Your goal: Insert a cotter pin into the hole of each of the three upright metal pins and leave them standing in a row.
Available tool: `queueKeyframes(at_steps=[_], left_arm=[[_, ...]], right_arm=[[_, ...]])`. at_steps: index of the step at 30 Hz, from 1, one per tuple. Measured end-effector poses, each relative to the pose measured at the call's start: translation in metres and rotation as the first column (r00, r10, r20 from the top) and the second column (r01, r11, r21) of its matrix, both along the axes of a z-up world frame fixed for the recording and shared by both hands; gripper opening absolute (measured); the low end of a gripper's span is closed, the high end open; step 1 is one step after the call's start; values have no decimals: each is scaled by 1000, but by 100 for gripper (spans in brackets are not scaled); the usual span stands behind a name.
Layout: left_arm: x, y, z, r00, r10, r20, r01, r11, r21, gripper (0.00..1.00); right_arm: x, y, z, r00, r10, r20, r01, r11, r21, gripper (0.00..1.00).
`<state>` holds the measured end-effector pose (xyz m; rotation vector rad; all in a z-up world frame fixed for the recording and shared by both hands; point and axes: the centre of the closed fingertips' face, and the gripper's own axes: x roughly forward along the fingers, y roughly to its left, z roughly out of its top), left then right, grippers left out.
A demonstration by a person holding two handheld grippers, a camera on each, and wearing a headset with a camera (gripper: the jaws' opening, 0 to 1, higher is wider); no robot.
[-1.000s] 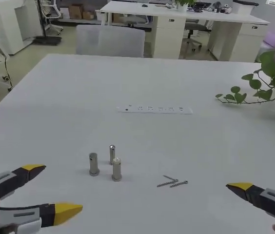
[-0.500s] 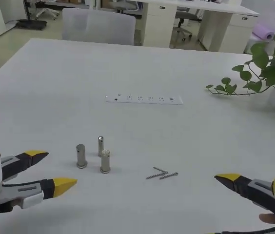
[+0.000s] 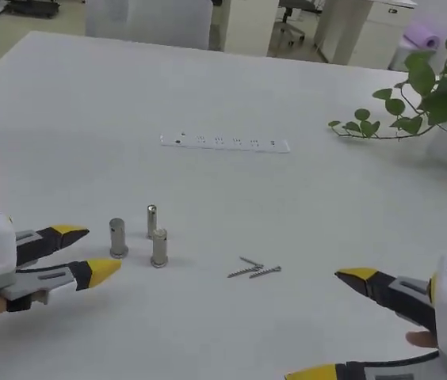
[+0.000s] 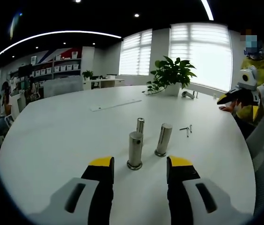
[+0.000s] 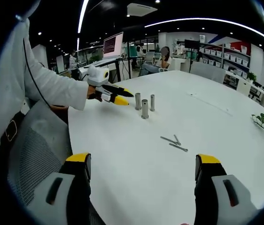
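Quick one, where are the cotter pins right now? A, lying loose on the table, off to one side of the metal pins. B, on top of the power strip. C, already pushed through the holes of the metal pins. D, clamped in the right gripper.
A: the cotter pins lie loose on the table, apart from the three upright metal pins, and the right gripper is open and empty.

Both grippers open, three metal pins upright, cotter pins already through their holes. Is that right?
No: the cotter pins lie loose on the table beside the metal pins, not in their holes; the head view shows it. The rest holds.
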<state>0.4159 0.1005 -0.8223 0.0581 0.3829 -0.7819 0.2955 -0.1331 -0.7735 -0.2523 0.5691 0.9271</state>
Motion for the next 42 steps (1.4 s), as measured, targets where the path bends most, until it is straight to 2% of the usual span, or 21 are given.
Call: queueKeyframes(at_steps=[8,18,24,27,34,36,40,42], left_arm=[[15,-8,-10,1000,15,-4,-15,1000,-4,35],[24,-13,-15,1000,5,-5,-5,1000,7,24],[26,-16,-18,1000,-6,-13,6,1000,7,20],[28,-16,-19,1000,-3,-7,3,1000,8,13],[27,-18,-20,1000,-25,4,25,1000,17,12],[27,-17,-20,1000,-31,-2,31,999,12,12],[24,-18,-19,998,-68,-16,68,998,-2,11],[21,-19,-19,995,-97,-6,97,995,9,11]], right_arm=[[1,-1,-1,1000,-4,-6,4,1000,-12,94],[1,2,-2,1000,-3,-12,2,1000,-21,94],[1,3,-2,1000,0,-12,-1,1000,-25,94],[2,4,-1,1000,0,-9,0,1000,-22,94],[2,3,0,1000,-2,-6,2,1000,-24,94],[1,3,0,1000,-3,-7,3,1000,-22,94],[1,3,0,1000,-4,-6,4,1000,-20,93],[2,3,1,1000,-5,-5,5,1000,-16,93]])
